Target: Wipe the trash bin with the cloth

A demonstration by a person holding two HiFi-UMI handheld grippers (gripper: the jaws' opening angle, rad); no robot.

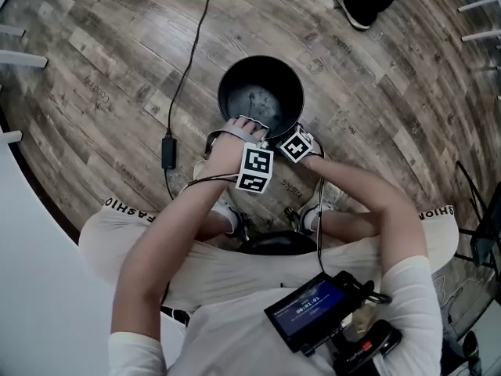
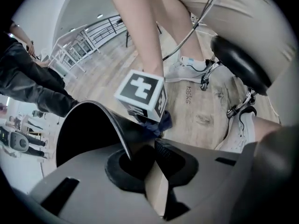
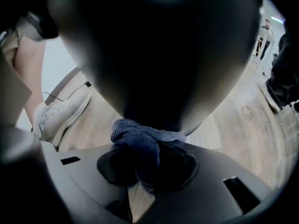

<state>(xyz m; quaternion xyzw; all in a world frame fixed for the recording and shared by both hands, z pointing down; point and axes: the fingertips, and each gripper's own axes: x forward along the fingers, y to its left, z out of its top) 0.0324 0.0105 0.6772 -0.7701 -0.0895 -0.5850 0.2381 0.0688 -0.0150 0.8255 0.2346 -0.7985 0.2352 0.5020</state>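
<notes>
OK, left claw [image 2: 142, 158] is pinched on the near rim of the trash bin [image 2: 84, 134], which stands on the wood floor [image 1: 102, 69] at the person's feet. Right claw [image 3: 147, 164] grips the blue cloth [image 3: 140, 136], touching the bin's outer wall. A power brick [image 1: 167, 152] lies left of the bin, with bare floor beyond the far rim.

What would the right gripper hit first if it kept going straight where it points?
The black trash bin. Its dark wall sits right beyond the blue cloth pinched in the right gripper's jaws, probably already touching.
</notes>
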